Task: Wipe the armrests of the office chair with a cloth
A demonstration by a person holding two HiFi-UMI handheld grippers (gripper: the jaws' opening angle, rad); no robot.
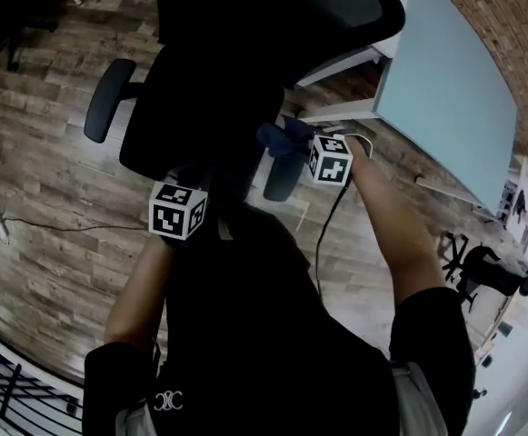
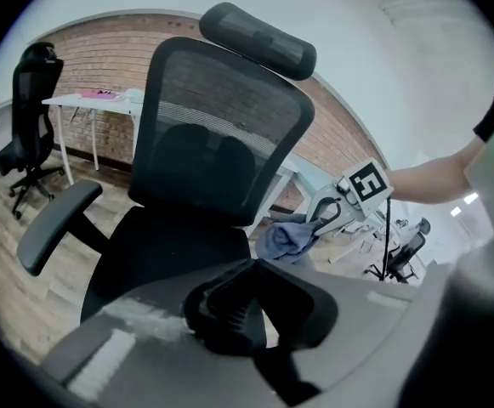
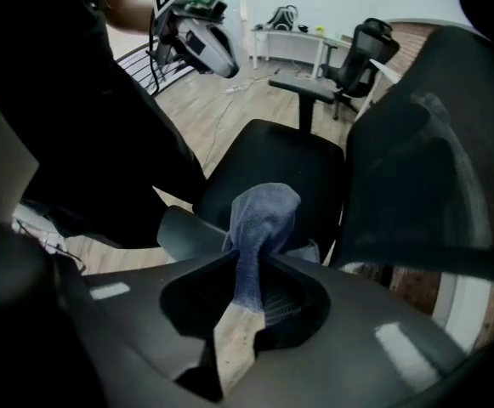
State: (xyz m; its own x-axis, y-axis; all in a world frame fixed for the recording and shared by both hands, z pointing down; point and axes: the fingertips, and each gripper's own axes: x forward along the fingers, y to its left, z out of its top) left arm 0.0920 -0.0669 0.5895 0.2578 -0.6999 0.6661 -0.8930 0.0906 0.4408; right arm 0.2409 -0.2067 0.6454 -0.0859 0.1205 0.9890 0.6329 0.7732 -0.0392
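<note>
The black mesh office chair (image 2: 221, 134) stands right in front of me. Its left armrest (image 1: 109, 98) sticks out bare over the wood floor. My right gripper (image 3: 251, 257) is shut on a blue cloth (image 3: 262, 215), whose bunched end sits on or just above the right armrest (image 3: 187, 232); I cannot tell if it touches. From the head view the cloth (image 1: 282, 138) lies at that armrest's (image 1: 282, 180) far end. My left gripper (image 2: 245, 272) hovers over the seat's front, jaws shut with nothing in them. Its marker cube (image 1: 178, 211) shows near my chest.
A white desk (image 1: 445, 89) stands close behind the chair on the right. A thin cable (image 1: 64, 225) runs across the wood floor at left. A second black chair (image 2: 27, 117) and a white table (image 2: 93, 100) stand by the brick wall. A metal railing (image 1: 9, 380) is behind me.
</note>
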